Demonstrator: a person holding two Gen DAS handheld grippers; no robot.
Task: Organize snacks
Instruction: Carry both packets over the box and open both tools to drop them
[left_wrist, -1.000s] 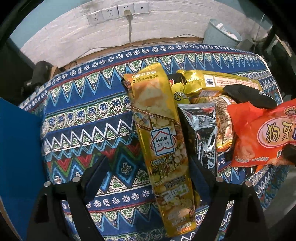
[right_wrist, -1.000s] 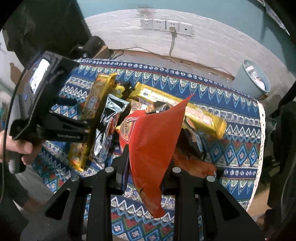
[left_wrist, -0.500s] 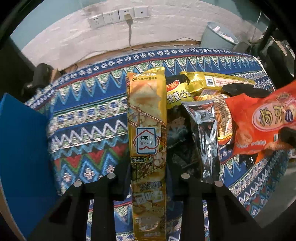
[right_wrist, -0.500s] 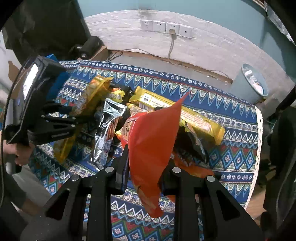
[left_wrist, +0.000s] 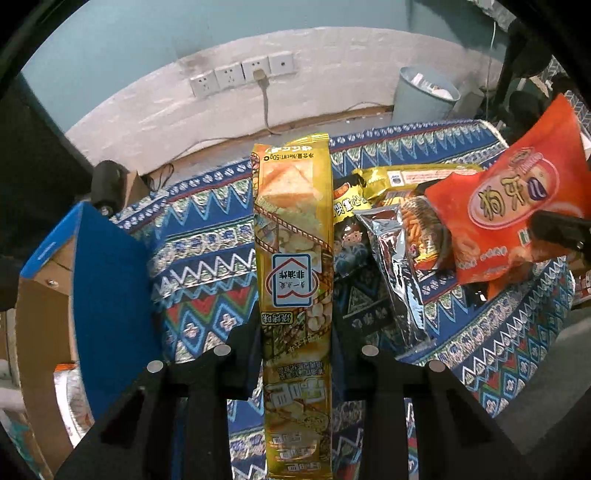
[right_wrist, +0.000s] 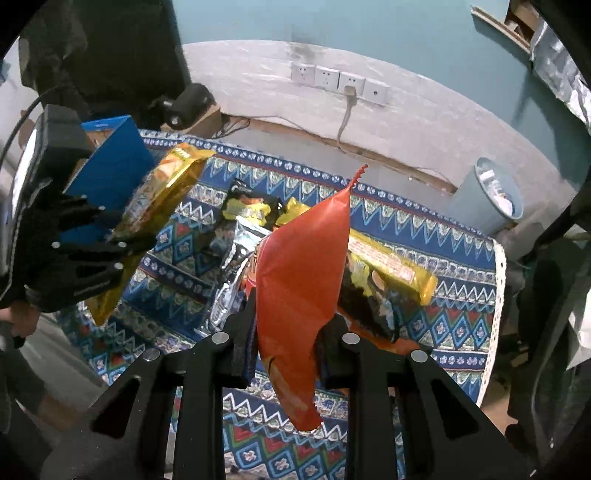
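Both packets now hang clear of the table, where a second ago the long gold packet lay flat in the heap between spread fingers; the left tongs (left_wrist: 295, 354) have since clamped onto it.

Left tongs: clenched on the long gold foil snack packet (left_wrist: 293, 258) at its lower half, packet standing lengthwise between the fingers, top end pointing away, lifted off the cloth. From the right wrist view the same packet (right_wrist: 155, 214) slants upward out of the left tongs (right_wrist: 122, 254).

Right tongs (right_wrist: 284, 343): clenched on the orange-red plastic snack bag (right_wrist: 303, 280), gripped across its lower part, bag edge-on with its crimped corner pointing up, raised above the heap.

Table with blue zigzag-patterned cloth (left_wrist: 207, 258): carries the remaining heap, namely a silver foil packet (left_wrist: 397, 280), a dark packet with yellow print (right_wrist: 247, 206) and a long yellow wrapper (right_wrist: 391, 266), overlapping one another.

Blue-sided cardboard box (left_wrist: 110, 295): stands open at the left edge of the table, just beside the left tongs.

Beyond the table: pale blue waste bin (right_wrist: 491, 199) on the floor, a row of white wall sockets (left_wrist: 240, 74) with one plug in, teal wall above.
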